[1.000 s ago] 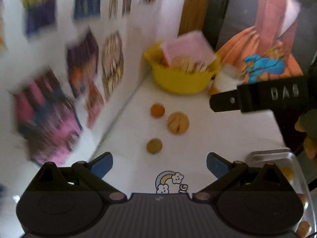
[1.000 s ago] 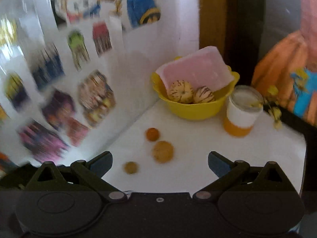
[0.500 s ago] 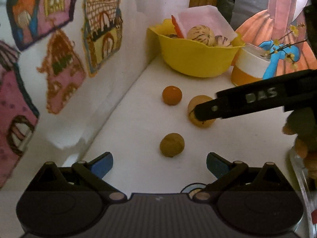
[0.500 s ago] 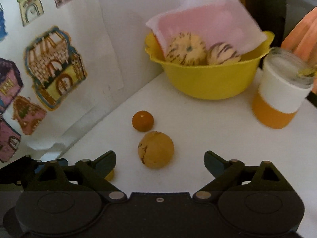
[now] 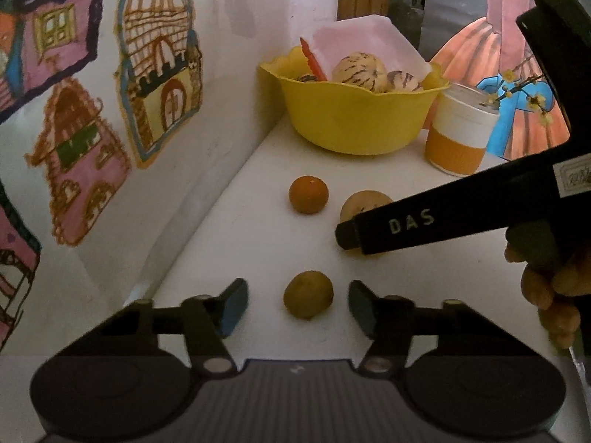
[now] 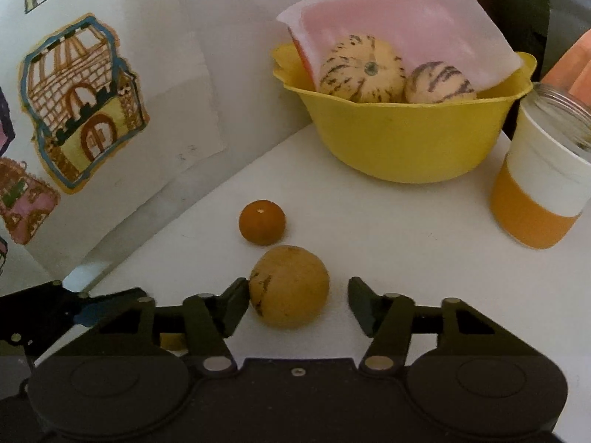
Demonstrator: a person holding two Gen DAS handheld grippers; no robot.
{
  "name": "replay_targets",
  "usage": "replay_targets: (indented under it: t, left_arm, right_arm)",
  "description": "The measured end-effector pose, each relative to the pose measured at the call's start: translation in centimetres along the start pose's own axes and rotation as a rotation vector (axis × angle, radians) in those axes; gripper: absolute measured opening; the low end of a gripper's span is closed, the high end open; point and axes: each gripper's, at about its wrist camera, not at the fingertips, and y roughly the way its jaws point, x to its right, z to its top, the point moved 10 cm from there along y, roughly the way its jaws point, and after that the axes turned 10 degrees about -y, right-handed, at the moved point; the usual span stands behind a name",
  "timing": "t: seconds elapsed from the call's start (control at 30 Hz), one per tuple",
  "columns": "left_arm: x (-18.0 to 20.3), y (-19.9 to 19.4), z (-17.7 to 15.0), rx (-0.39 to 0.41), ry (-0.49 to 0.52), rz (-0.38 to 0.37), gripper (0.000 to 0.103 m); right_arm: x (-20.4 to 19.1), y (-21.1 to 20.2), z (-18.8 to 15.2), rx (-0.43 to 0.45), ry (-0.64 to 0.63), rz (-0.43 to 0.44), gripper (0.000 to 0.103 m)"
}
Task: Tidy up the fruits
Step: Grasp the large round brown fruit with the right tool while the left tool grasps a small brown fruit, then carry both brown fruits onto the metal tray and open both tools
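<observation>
My left gripper (image 5: 298, 306) is open low over the white table, its fingers on either side of a small brownish-yellow fruit (image 5: 308, 294) with gaps on both sides. My right gripper (image 6: 299, 302) is open around a larger tan fruit (image 6: 290, 286); its left pad touches the fruit and the right pad stands off. A small orange fruit (image 6: 262, 221) lies just beyond. In the left wrist view the right gripper's finger (image 5: 424, 221) crosses in front of the tan fruit (image 5: 365, 201), beside the orange fruit (image 5: 308, 195).
At the back stands a yellow bowl (image 6: 402, 140) holding two striped melons (image 6: 360, 70) and a pink-white foam tray (image 6: 406, 18). An orange-and-white cup (image 6: 543, 184) stands to its right. A white wall with house drawings (image 5: 159, 85) runs along the left. A hand (image 5: 546, 284) holds the right gripper.
Both grippers moved forward and down toward the table. Their fingers narrowed, the left around the small brownish fruit, the right around the tan fruit.
</observation>
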Motion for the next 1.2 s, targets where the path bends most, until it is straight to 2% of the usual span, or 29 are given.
replay_targets:
  t: [0.03,0.1,0.13,0.43,0.77,0.9,1.2]
  left_arm:
    - [0.1,0.1,0.1,-0.001,0.0,-0.002,0.052]
    - [0.2,0.1,0.1,0.001,-0.004,0.003,0.034]
    - [0.4,0.1,0.1,0.0,-0.007,-0.004,0.031]
    - [1.5,-1.9,-1.2,-0.01,0.007,-0.026,0.03]
    - [5.1,-6.8,-1.8,0.01,0.035,-0.084,0.03]
    - [7.3,-9.0,-2.1,0.009,0.009,-0.147,0.03]
    - [14.0,-12.1,-3.5,0.015,0.061,-0.242,0.03]
  right_arm:
    - [-0.2,0.0,0.0,0.001,-0.006,0.003,0.05]
    - [-0.4,-0.4,0.1,0.003,-0.014,0.002,0.048]
    - [-0.4,-0.5,0.1,0.004,-0.014,0.0,0.047]
    - [-0.1,-3.0,-1.4,-0.02,0.035,0.021,0.046]
    - [0.2,-10.8,-4.0,0.007,0.061,0.011,0.046]
    - [0.5,-14.6,-5.1,0.03,0.069,-0.005,0.046]
    - [6.9,-22.3,-8.6,0.075,0.141,-0.08,0.046]
